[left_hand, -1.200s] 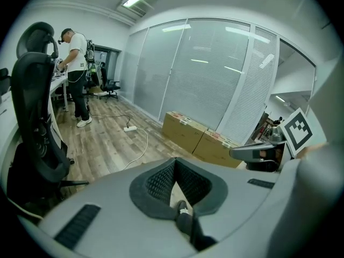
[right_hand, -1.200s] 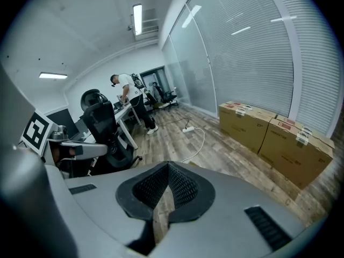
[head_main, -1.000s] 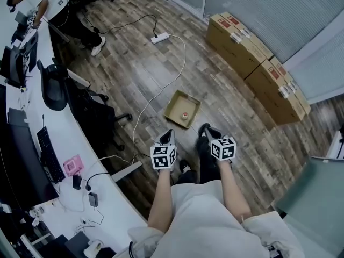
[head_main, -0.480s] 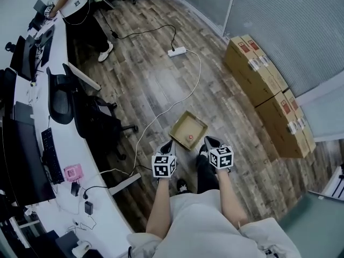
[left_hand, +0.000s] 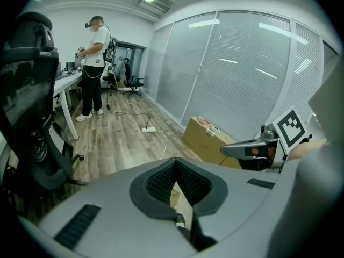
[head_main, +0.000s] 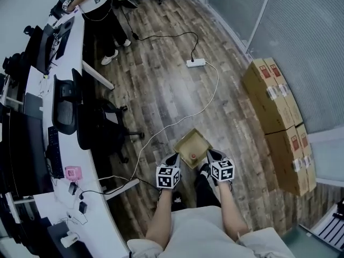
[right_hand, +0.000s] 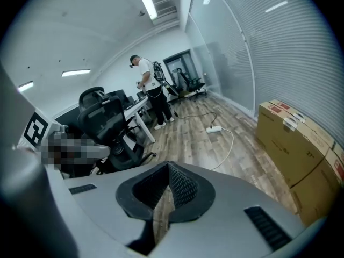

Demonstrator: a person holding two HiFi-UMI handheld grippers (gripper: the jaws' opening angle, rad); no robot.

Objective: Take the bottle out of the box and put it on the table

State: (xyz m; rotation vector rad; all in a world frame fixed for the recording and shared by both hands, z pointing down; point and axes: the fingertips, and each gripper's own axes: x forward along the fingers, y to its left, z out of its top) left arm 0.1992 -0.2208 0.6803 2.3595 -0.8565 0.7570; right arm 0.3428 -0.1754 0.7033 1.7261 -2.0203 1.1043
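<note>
Left gripper (head_main: 172,158), right gripper (head_main: 211,155), both closed, neared box (head_main: 190,142); only head view shows bottle (head_main: 192,156).

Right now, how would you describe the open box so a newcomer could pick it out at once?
On the wood floor, follow the white cable from the power strip toward the left gripper and right gripper; a shallow cardboard box lies just ahead of them. Unlike the tall sealed cartons by the blinds, it is open-topped with a small red-topped bottle inside.
</note>
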